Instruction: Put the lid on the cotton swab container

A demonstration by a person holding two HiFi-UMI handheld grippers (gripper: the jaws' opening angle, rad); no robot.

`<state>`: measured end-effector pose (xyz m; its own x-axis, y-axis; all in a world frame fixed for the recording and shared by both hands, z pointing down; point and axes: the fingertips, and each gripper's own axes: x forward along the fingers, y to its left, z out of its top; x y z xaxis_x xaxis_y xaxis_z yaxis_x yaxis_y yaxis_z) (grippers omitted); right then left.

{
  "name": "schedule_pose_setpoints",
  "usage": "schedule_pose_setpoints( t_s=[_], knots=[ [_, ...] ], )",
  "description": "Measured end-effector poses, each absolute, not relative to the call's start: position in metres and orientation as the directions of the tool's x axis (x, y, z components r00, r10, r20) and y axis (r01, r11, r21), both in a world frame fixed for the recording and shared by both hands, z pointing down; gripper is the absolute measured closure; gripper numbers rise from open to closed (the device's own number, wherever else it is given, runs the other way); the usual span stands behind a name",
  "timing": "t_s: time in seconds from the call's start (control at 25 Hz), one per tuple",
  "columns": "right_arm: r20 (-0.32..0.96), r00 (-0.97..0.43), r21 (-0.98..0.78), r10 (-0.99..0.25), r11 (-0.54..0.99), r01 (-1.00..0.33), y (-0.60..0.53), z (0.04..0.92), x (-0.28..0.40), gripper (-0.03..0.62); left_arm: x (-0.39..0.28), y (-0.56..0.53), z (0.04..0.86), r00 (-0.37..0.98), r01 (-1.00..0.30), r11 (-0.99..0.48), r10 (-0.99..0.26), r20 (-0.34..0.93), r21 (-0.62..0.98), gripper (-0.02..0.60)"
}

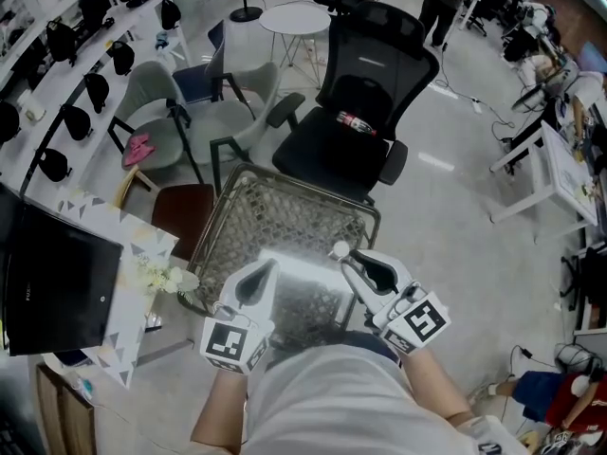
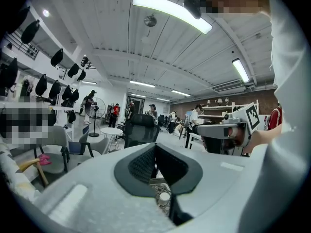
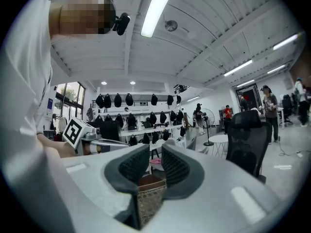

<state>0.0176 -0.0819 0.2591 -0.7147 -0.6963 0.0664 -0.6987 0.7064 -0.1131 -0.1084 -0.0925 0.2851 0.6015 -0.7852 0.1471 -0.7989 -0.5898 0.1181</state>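
Note:
A small white round cap-like piece (image 1: 339, 249) lies on the metal mesh table (image 1: 285, 207), just off my right gripper's tips. In the left gripper view that white piece (image 2: 165, 196) shows low down, under the jaws. I cannot tell whether it is the lid or the container. My left gripper (image 1: 268, 265) hovers over the table's near edge, and its pads (image 2: 146, 165) meet with nothing between them. My right gripper (image 1: 343, 254) is level with it to the right. Its jaws (image 3: 155, 166) stand apart and empty, framing the mesh corner (image 3: 148, 200).
A black office chair (image 1: 365, 112) stands behind the mesh table, with grey chairs (image 1: 180, 112) and a brown seat (image 1: 185, 207) to the left. A black screen (image 1: 47, 282) and white flowers (image 1: 161, 278) sit on the patterned surface at left. Glare covers the table's near part (image 1: 299, 265).

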Motion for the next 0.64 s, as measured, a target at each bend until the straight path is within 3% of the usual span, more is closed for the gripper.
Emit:
schedule_pose_setpoints(
  t_s=[0.64],
  knots=[
    [0.077,-0.709,-0.11,-0.701,0.701,-0.705,-0.081,0.263,0.028,0.511,-0.102,-0.09,0.287,0.597,-0.802,-0.586,-0.785,0.165,0.112,0.572]
  ],
)
